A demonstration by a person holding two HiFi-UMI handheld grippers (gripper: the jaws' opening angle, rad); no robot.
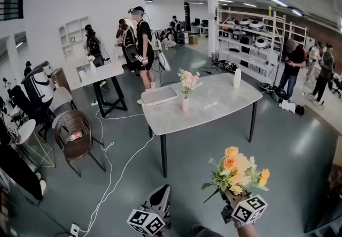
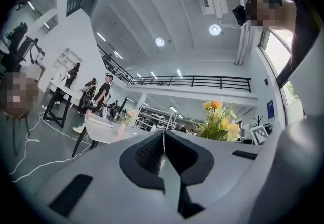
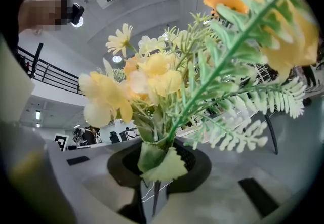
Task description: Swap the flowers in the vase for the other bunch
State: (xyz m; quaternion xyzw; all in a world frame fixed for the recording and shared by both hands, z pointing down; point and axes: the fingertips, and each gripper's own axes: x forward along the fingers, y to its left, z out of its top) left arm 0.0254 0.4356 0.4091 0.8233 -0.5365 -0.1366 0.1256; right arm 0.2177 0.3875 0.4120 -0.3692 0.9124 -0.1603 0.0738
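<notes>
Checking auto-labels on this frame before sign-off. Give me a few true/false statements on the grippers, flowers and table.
1. The right gripper is clamped on the stems of the yellow-orange bunch. True.
2. The left gripper is open. False: its jaws are together, with nothing between them.
3. The vase on the table is empty. False: pink flowers stand in it.
4. A white tray lies on the table near the vase. True.
</notes>
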